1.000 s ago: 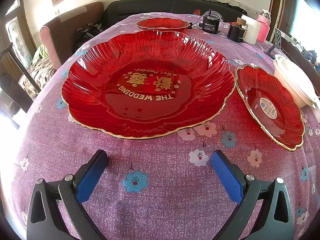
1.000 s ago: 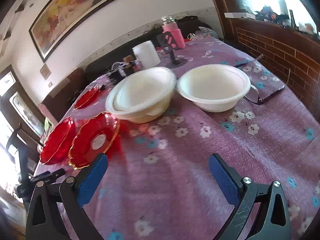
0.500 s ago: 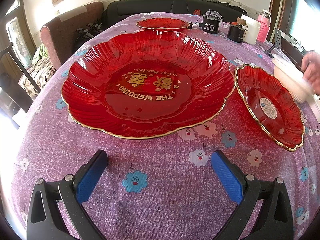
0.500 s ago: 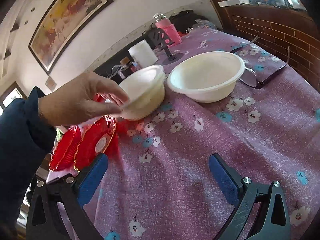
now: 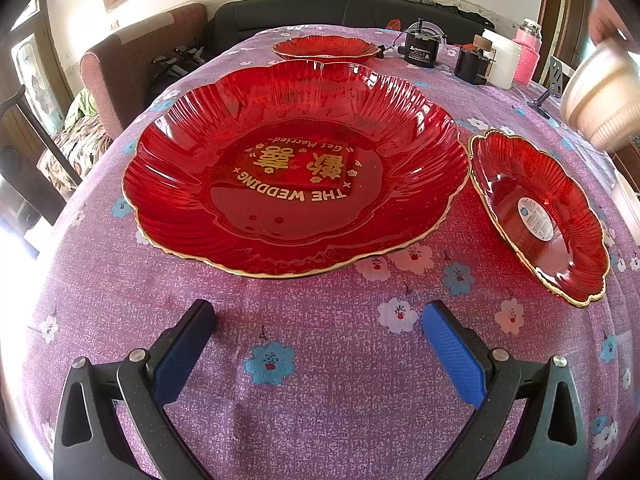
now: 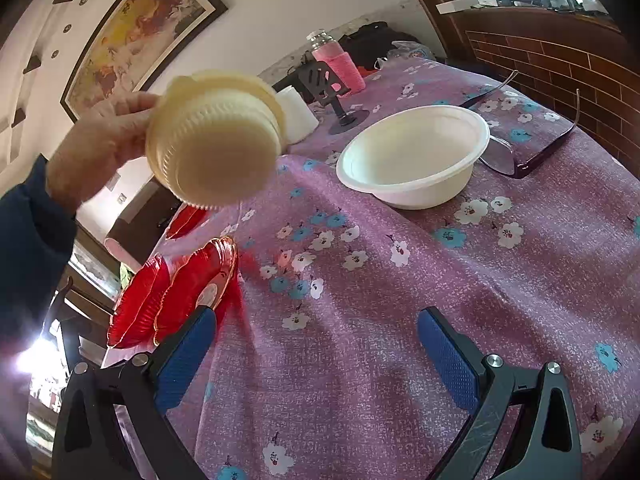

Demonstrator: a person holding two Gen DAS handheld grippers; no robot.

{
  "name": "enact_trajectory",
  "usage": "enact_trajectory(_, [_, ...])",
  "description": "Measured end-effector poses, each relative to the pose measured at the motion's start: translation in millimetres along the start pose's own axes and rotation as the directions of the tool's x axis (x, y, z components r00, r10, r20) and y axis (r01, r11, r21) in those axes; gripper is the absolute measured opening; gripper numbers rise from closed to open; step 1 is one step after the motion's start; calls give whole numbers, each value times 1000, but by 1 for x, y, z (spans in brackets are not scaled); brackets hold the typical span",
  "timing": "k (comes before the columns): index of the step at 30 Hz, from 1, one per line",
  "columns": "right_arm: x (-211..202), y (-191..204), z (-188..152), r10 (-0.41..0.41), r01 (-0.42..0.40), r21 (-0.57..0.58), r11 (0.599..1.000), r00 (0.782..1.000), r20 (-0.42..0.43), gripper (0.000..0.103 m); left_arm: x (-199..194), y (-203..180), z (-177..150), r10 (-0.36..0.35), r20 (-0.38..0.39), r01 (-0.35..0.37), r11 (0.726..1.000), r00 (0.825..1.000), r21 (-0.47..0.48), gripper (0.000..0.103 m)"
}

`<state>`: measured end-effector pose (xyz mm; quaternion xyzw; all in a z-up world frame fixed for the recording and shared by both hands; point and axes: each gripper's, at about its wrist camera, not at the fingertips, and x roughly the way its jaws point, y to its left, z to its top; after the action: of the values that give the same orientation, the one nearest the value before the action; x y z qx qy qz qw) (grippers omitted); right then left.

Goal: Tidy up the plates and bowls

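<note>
A: Left wrist view, nearest first: the left gripper (image 5: pixel 316 332) hovers low over the flowered tablecloth (image 5: pixel 320 380), jaws wide apart and holding nothing. Just beyond lies the large red wedding platter (image 5: pixel 296 168), flat, face up, its gold lettering reading upside down from here. A smaller red plate (image 5: pixel 540 216) sits just beside it on the right, and a third red plate (image 5: pixel 326 47) lies far across the table.

B: And the right wrist view?

A: The right gripper (image 6: pixel 316 344) is likewise spread open and empty above the cloth. Beyond it a white bowl (image 6: pixel 416 160) rests upright, mouth up, with spectacles (image 6: pixel 532 148) touching or nearly touching its far side. To the left a bare hand (image 6: pixel 100 148) holds stacked cream bowls (image 6: pixel 212 140) in the air, tipped so their base faces the camera and their axis runs roughly level.

B: What could go wrong?

A: In my judgement, the tilted stack is pinched only at its rim; it could slip or separate and drop onto the red plates below. Lowering it into the white bowl could also knock the spectacles.
</note>
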<state>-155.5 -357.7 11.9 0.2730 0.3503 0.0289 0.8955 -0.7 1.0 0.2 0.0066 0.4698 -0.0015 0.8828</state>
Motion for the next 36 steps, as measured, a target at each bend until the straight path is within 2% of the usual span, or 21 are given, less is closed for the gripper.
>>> enact_trajectory(36, [2,-5,1,-3,3,14,1000,1000,-7,102,0,0,0,0,0,0,1000,1000,0,103])
